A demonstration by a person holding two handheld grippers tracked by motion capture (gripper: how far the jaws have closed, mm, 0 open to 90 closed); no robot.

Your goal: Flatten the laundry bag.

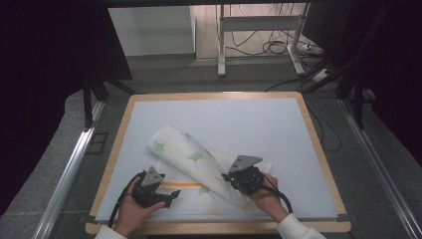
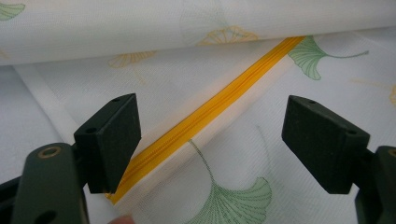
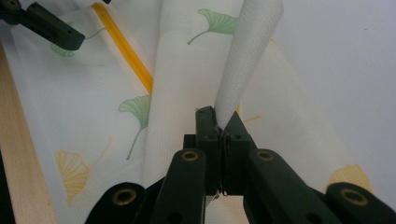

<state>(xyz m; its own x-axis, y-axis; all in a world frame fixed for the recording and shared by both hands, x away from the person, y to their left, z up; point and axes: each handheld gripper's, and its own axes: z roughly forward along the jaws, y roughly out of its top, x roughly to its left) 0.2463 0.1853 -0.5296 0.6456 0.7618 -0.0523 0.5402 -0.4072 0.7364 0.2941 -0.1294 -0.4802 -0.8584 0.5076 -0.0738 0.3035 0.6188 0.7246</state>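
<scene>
In the high view, a white fabric cover printed with ginkgo leaves (image 1: 191,162) lies on the near half of the pale blue mat (image 1: 239,119) that tops the wooden table (image 1: 318,149). Part of the fabric is folded over into a long diagonal band running from upper left to lower right, so the folding looks begun but not finished: the lower layer is spread flat beneath it, with the yellow zipper (image 1: 186,184) exposed along its near side. The left gripper (image 1: 166,193) rests at the near left edge of the fabric, and the right gripper (image 1: 230,178) sits against the lower end of the folded band. In the left gripper view, the jaws stand wide apart, released and holding nothing, with the zipper (image 2: 205,112) running diagonally between them over the flat cloth and the folded layer crossing the top of the picture. In the right gripper view, the jaws are clenched on a raised edge of the fabric (image 3: 247,60), which stands up from between them as a narrow doubled strip; the left gripper (image 3: 53,30) appears at the upper left beside the zipper (image 3: 123,49). As for containers, the zipped cover is the only one, a pillowcase by my guess; it lies flat and limp, so it appears empty, though its inside is hidden.
</scene>
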